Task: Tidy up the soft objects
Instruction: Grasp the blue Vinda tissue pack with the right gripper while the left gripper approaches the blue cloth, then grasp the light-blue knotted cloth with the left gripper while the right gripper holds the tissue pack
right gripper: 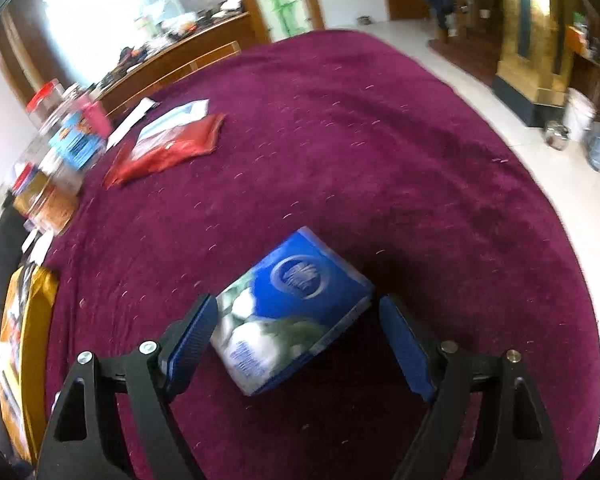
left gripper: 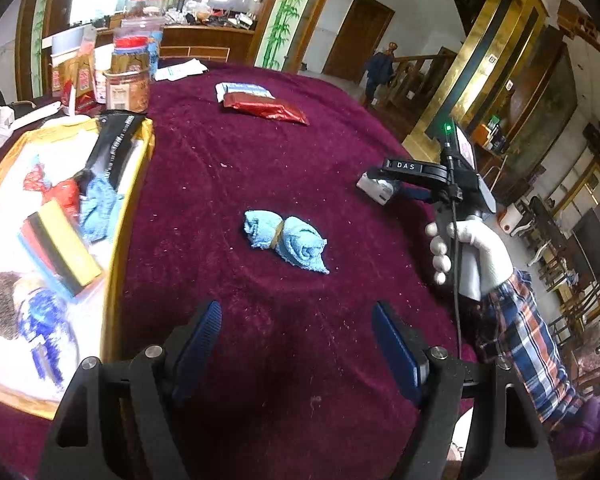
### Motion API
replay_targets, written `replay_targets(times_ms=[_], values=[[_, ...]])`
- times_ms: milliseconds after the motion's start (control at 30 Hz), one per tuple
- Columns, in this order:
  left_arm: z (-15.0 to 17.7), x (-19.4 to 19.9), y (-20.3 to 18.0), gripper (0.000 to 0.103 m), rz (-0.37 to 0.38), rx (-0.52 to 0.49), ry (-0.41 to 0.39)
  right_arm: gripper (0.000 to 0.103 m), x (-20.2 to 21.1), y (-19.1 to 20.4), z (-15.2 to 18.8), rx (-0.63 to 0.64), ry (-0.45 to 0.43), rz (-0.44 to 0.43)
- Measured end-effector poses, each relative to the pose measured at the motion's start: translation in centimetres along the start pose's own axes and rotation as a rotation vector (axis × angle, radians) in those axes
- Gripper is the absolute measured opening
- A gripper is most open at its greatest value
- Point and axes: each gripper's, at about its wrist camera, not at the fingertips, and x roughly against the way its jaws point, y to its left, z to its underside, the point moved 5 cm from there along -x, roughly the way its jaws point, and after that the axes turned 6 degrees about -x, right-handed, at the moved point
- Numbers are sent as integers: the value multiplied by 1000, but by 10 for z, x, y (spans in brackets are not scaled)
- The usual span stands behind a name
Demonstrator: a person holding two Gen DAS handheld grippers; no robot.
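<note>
A rolled light-blue cloth (left gripper: 286, 242) bound with a band lies on the maroon tablecloth (left gripper: 268, 168), ahead of my open, empty left gripper (left gripper: 296, 344). My right gripper (right gripper: 296, 340) is open with its fingers either side of a blue-and-white tissue pack (right gripper: 290, 308) lying on the cloth; the left pad (right gripper: 192, 336) is close to the pack, touching or not I cannot tell. In the left wrist view the right gripper (left gripper: 392, 190) is at the table's right, over the same pack (left gripper: 376, 189). A red foil pouch (left gripper: 266, 109) lies farther back.
A yellow-rimmed box (left gripper: 128, 240) at the left holds sponges, cloths and a black packet. Jars and snack packs (left gripper: 126, 80) stand at the back left. A white-blue packet (left gripper: 242, 89) lies behind the red pouch. The table edge curves away on the right.
</note>
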Motion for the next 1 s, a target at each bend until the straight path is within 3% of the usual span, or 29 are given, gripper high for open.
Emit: replay_targets(times_ms=[100,233,467,600,633,667,767,933,1000], values=[[-7,-16,-1,80,13,27,22,64,2,24,7,116,-26,-78],[-20,-41,-4,80,-2,35,50,61,8,59,24,282,-47,-84],[-43,-93,-3,80,-44,40,126,64,5,38,20,167,2,-126],[-55,-115,-12,79,-96,-42,129,66,7,29,15,121,-12,-129],[-56,-118,-16,68,-124,-86,120,67,5,29,14,113,-8,-133],[-57,-119,-18,49,-158,-122,114,67,4,28,14,104,3,-145],[-58,-114,-16,34,-172,-142,101,69,1,29,15,93,23,-175],[-56,-94,-1,33,-121,-99,93,74,0,35,16,104,23,-188],[-54,-93,0,39,-104,-75,89,74,0,34,16,96,23,-190]])
